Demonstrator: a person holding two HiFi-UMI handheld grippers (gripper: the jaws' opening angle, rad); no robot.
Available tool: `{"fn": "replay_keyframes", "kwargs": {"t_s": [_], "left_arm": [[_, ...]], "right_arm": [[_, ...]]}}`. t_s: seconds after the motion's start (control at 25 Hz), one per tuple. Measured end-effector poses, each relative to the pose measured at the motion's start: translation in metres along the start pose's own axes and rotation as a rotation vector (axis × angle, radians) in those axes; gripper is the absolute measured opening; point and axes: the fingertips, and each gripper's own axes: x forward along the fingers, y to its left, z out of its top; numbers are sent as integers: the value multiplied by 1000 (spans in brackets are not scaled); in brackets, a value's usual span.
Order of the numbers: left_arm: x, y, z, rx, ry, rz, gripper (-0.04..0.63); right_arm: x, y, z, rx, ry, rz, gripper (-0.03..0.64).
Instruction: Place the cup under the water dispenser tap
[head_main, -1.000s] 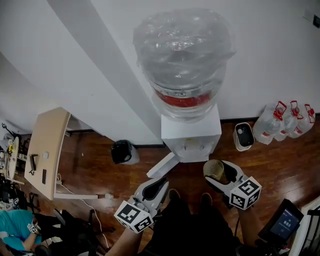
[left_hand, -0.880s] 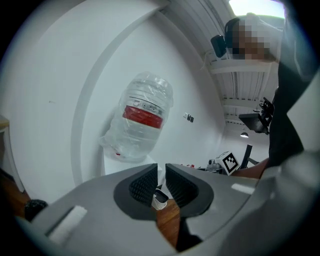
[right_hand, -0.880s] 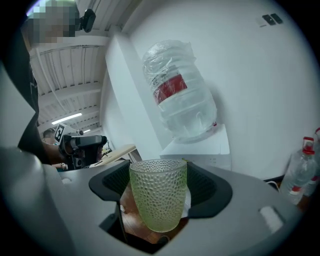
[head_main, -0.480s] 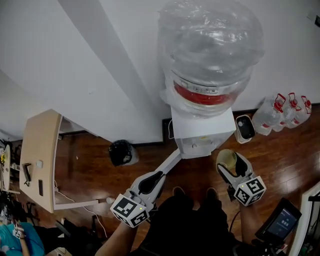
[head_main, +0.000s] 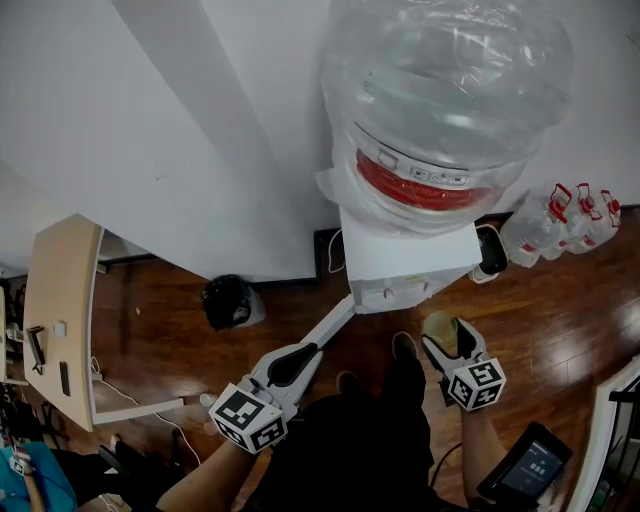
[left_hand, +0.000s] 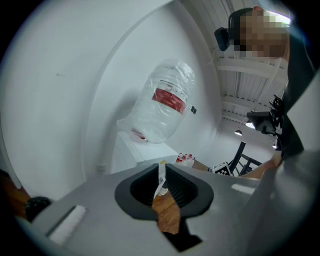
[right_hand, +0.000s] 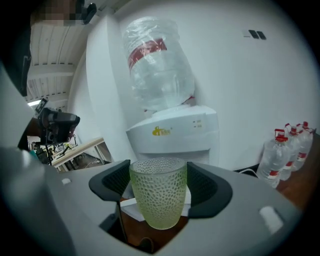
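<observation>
My right gripper is shut on a pale green dimpled glass cup, one pad pressing on each side, the cup upright. In the head view the cup hangs in front of the white water dispenser, a little to the right of its front panel and well apart from it. The big clear bottle sits on top of the dispenser. The taps are hidden from me. My left gripper is shut with nothing between its pads, low at the dispenser's left front.
A white panel slants from the dispenser's base toward my left gripper. A black bin stands by the wall at left, a wooden table farther left. Several water jugs stand at right. The person's legs fill the bottom.
My right gripper has sunk with the cup still in it. The left gripper has drifted down and left in the head view, still shut. The dispenser looms larger.
</observation>
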Motion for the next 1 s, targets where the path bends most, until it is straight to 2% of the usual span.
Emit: {"fn": "replay_keyframes", "kwargs": {"t_s": [0.12,0.28,0.36,0.44,0.52,0.72,0.88,1.0], "left_arm": [[16,7,-25,-5,56,-6,28],[42,29,-85,50,178,31,28],[57,42,-117,20,234,53,28],[70,49,-143,-35,280,54,28],[78,47,-163,-56,321,49,28],[73,37,-187,-18,393,34,28],[63,47,-202,-66,420,107,28],[64,50,-201,-83,420,131,28]], "right_arm": [[29,-12,-34,7,55,21,354],[62,-28,-80,1,134,30,354],[78,-38,-98,2,162,26,354],[93,-48,-111,1,180,21,354],[108,-58,-123,-5,199,21,354],[149,-83,-155,20,231,-9,354],[174,-97,-171,14,263,-36,354],[189,-101,-178,25,284,-55,353]]}}
